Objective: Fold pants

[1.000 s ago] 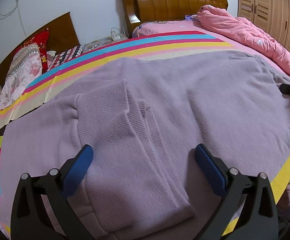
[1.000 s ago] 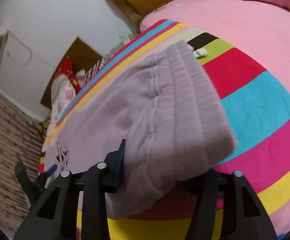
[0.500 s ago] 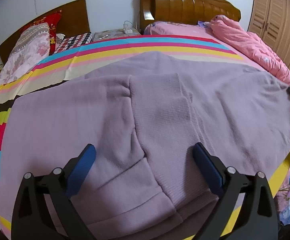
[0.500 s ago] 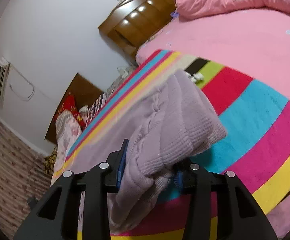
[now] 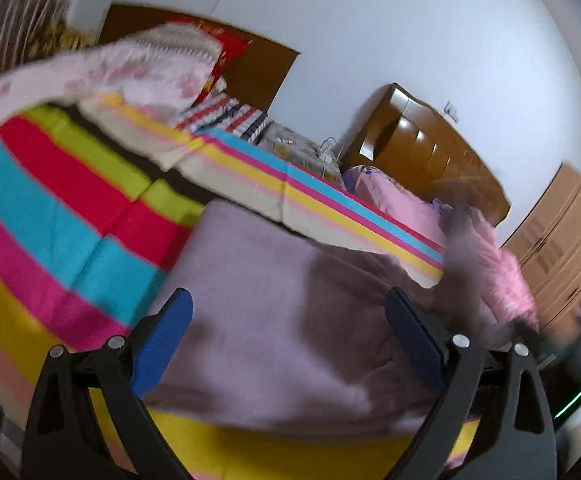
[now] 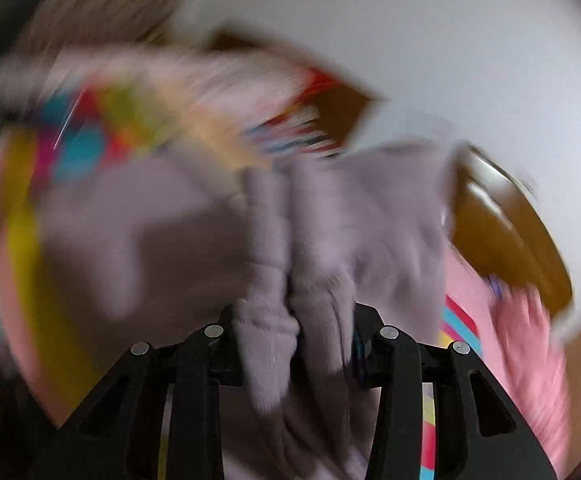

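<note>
Squinting at the right wrist view gets you only so far, it's smeared with blur, so the bedding and headboard behind are streaks of colour. What does read: the right gripper has a thick bunch of the lilac pants squeezed between its jaws, which are closing on the fabric, and the cloth hides the pads almost completely.

The left wrist view is tilted and softer at the edges. The left gripper stands wide apart with its blue pads bare, nothing between them. The pants lie spread on the striped bedspread, fuzzy knit, one darker shadowed patch on the right. Their far right end rises off the bed and blurs out near the pink quilt. Lower right corner is a grey smudge I can't identify.
</note>
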